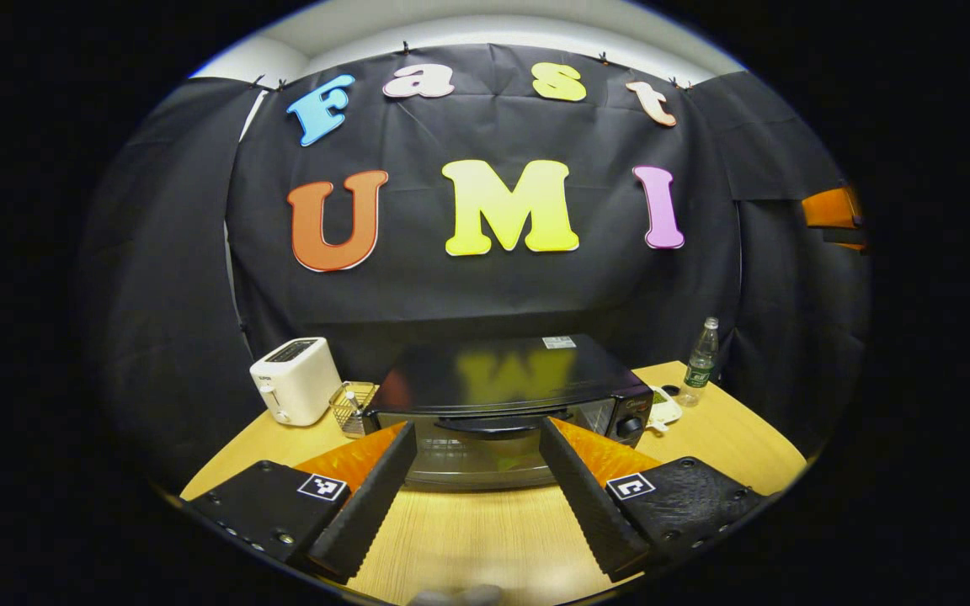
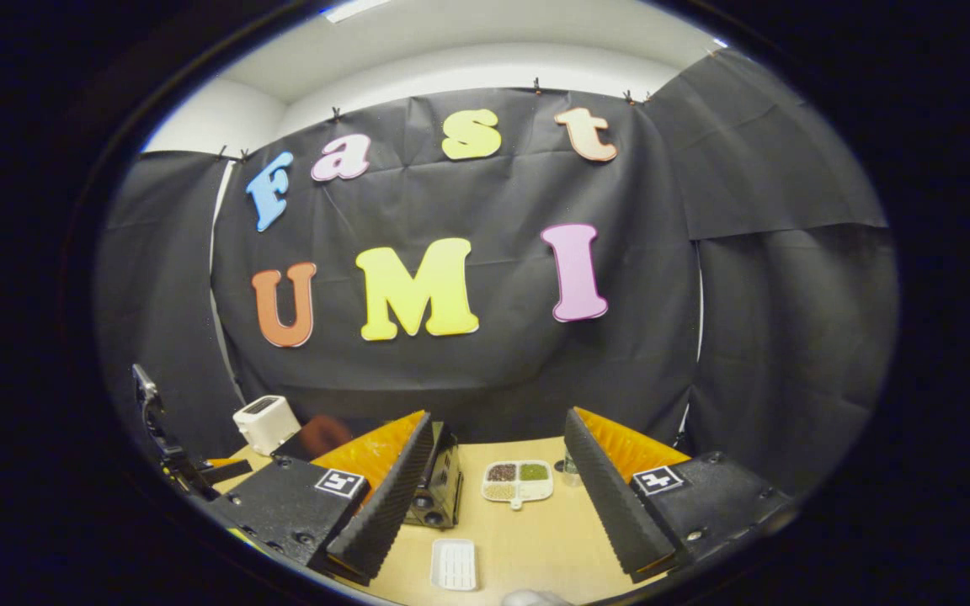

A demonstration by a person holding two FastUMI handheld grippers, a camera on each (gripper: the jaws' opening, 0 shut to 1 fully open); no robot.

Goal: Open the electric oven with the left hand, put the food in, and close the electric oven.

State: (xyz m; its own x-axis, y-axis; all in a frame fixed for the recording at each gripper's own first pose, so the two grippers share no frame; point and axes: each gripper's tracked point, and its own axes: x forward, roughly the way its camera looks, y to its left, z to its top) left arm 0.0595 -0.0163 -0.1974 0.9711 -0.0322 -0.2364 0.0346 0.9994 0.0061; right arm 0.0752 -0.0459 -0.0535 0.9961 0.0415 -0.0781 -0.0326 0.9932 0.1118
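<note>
The black electric oven [image 1: 502, 383] stands mid-table with its glass door closed and its dark handle [image 1: 493, 426] across the top of the door. My left gripper [image 1: 477, 427] is open, a short way in front of the oven, its fingers framing the handle without touching it. In the right gripper view, the oven's knob side [image 2: 441, 484] is on the left. To its right lies a white divided dish of food [image 2: 519, 481]. My right gripper [image 2: 498, 418] hangs open above the table with nothing between its fingers.
A white toaster [image 1: 295, 380] and a wire basket [image 1: 354, 406] stand left of the oven. A water bottle [image 1: 701, 362] stands at the back right. A small white ridged tray [image 2: 454, 564] lies on the wooden table [image 2: 527, 539] near my right gripper.
</note>
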